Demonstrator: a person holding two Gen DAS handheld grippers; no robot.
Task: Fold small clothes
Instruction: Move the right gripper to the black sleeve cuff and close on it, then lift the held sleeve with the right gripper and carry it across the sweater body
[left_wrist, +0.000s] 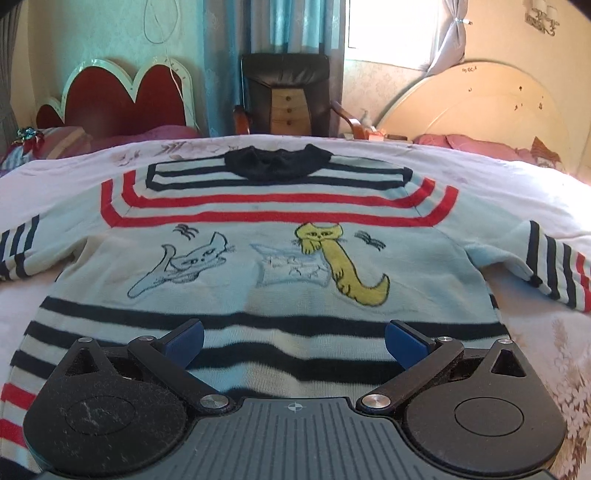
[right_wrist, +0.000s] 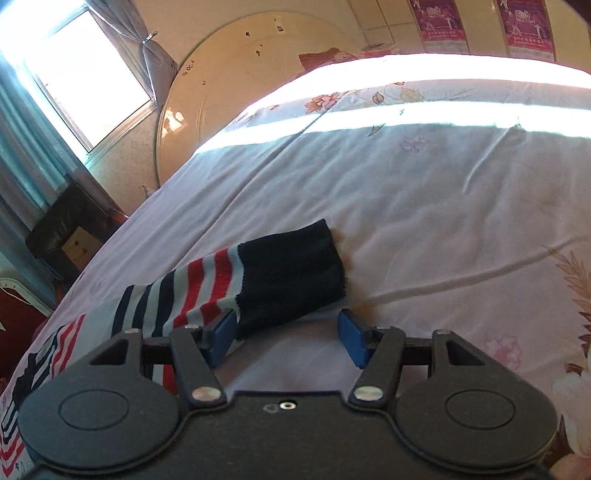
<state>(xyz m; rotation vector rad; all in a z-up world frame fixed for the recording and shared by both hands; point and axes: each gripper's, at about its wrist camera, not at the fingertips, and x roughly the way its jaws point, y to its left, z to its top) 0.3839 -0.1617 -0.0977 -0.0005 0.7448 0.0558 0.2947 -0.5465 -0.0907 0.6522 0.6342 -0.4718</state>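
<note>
A small pale-blue sweater (left_wrist: 273, 258) with navy and red stripes and two embroidered cats lies flat on the bed, with its dark collar (left_wrist: 275, 164) at the far end and its sleeves spread to both sides. My left gripper (left_wrist: 293, 339) hovers over the striped hem, open, with nothing between its blue pads (left_wrist: 184, 341). In the right wrist view the striped sleeve (right_wrist: 207, 288) ends in a dark cuff (right_wrist: 291, 273) lying on the sheet. My right gripper (right_wrist: 287, 338) is open around the cuff's near edge. The cuff lies against the left pad (right_wrist: 221, 334), while the right pad stands clear of it.
A pale floral bedsheet (right_wrist: 424, 206) covers the bed, with a sunlit band across its far part. Behind it stand a red scalloped headboard (left_wrist: 122, 96), a dark chair (left_wrist: 286, 92) and a round cream headboard (left_wrist: 491, 107). A window (right_wrist: 81, 70) is at the left.
</note>
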